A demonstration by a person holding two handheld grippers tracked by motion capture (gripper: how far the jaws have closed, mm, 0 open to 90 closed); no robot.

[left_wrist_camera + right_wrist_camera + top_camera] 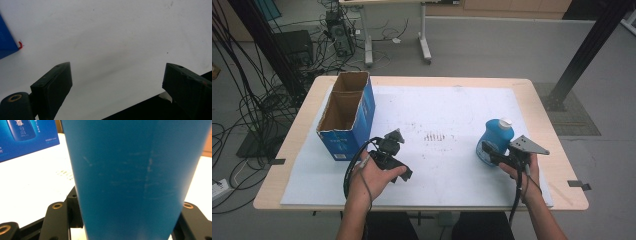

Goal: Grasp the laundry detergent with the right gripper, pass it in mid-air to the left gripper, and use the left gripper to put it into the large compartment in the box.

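A blue bottle (494,140) with a white cap stands upright on the white sheet (447,105) at the table's right. My right gripper (490,153) is shut on its lower body from the near side. In the right gripper view the bottle (135,180) sits tight between the black jaws of that gripper (130,225). A hand holds my left gripper (398,152) low over the sheet left of centre. It is open, and in the left gripper view this gripper (117,72) has bare white sheet between its wide-set jaws.
An open blue cardboard box (347,115) stands at the table's left, just beyond the left gripper; its corner (6,42) and printed side (25,137) show in the gripper views. Faint dark marks (434,136) dot the sheet's middle. The wooden table edge (544,107) frames the sheet.
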